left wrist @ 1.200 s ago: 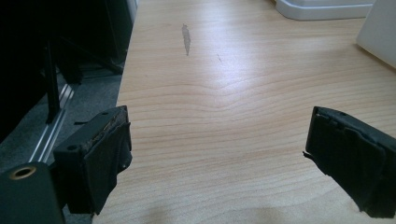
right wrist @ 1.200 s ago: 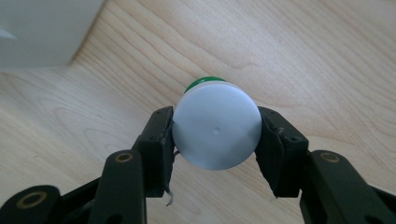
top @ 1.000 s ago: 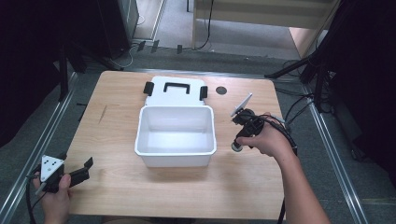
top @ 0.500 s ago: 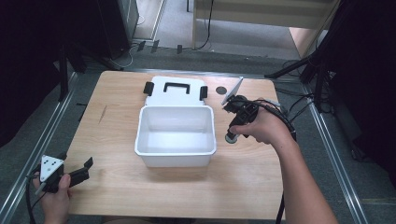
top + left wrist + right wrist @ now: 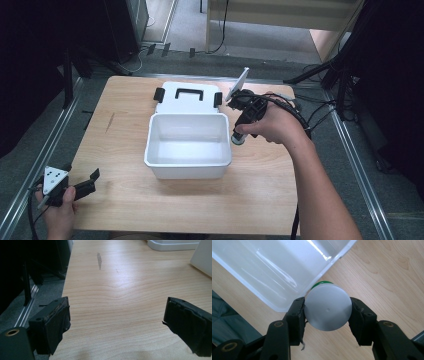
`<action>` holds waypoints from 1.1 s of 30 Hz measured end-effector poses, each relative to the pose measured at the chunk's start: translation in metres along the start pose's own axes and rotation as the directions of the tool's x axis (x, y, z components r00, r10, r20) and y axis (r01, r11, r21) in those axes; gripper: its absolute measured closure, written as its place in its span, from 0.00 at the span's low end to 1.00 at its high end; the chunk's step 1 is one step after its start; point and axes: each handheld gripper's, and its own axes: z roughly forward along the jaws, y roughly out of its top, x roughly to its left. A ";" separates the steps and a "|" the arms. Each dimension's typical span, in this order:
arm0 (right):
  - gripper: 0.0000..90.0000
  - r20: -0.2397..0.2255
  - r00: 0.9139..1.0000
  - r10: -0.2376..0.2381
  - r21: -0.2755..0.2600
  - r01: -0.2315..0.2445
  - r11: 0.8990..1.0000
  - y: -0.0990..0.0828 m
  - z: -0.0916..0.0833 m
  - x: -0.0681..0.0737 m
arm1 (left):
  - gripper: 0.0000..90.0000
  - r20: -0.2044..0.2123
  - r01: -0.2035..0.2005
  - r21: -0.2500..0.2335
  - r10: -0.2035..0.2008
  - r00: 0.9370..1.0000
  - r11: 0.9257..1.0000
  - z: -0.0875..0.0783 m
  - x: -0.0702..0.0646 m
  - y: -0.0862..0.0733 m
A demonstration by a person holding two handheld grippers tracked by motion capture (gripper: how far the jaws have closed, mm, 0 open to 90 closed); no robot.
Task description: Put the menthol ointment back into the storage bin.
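Note:
A small round container with a pale grey cap and a green body [image 5: 327, 310] is clamped between the jaws of my right gripper [image 5: 327, 311]. In the high view the right gripper [image 5: 239, 136] hangs above the table, just off the right rim of the open white plastic bin [image 5: 187, 162], with the container [image 5: 238, 140] at its lower end. The bin's wall and inside [image 5: 274, 270] lie right under the container. My left gripper [image 5: 80, 171] rests at the table's near left corner; its jaws [image 5: 117, 312] stand wide apart with only bare wood between them.
The bin's white lid [image 5: 187, 100], with a black handle and black latches, lies flat behind the bin. The wooden table [image 5: 260, 200] has bare room in front and at the left. Cables trail off the right edge; dark stands and floor rails surround the table.
The right hand has risen and moved left with the container, from beside the bin's right side to its right rim. The left gripper has stayed still.

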 end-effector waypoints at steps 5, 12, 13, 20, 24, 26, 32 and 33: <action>0.57 -0.012 1.000 -0.016 0.001 0.016 1.000 0.006 0.000 0.006 | 0.09 0.000 0.000 0.001 0.000 1.000 1.000 0.000 0.000 0.000; 0.57 -0.014 0.999 -0.037 0.003 0.037 0.999 0.013 0.002 0.013 | 0.09 0.001 0.000 -0.001 0.000 1.000 1.000 0.000 0.000 0.000; 0.57 -0.014 0.999 -0.037 0.003 0.037 0.999 0.013 0.002 0.013 | 0.09 0.001 0.000 0.000 0.000 1.000 1.000 0.000 0.000 0.000; 0.57 -0.017 0.998 -0.055 0.000 0.055 0.999 0.018 0.005 0.018 | 0.09 0.001 0.000 0.001 0.000 1.000 1.000 0.000 0.000 0.000; 0.57 -0.022 0.998 -0.064 0.000 0.064 0.998 0.022 0.007 0.023 | 0.09 0.002 0.001 0.001 -0.001 1.000 1.000 0.000 0.000 0.000; 0.57 -0.020 0.998 -0.067 0.004 0.067 0.998 0.023 0.008 0.023 | 0.09 0.001 0.001 0.001 -0.001 1.000 1.000 0.000 0.000 0.000; 0.57 -0.026 0.996 -0.089 0.006 0.089 0.996 0.029 0.013 0.030 | 0.09 0.002 0.001 0.002 -0.001 1.000 1.000 0.000 0.001 0.000; 0.57 -0.026 0.996 -0.089 0.006 0.089 0.996 0.029 0.013 0.030 | 0.09 0.002 0.001 0.002 -0.001 1.000 1.000 0.000 0.001 0.000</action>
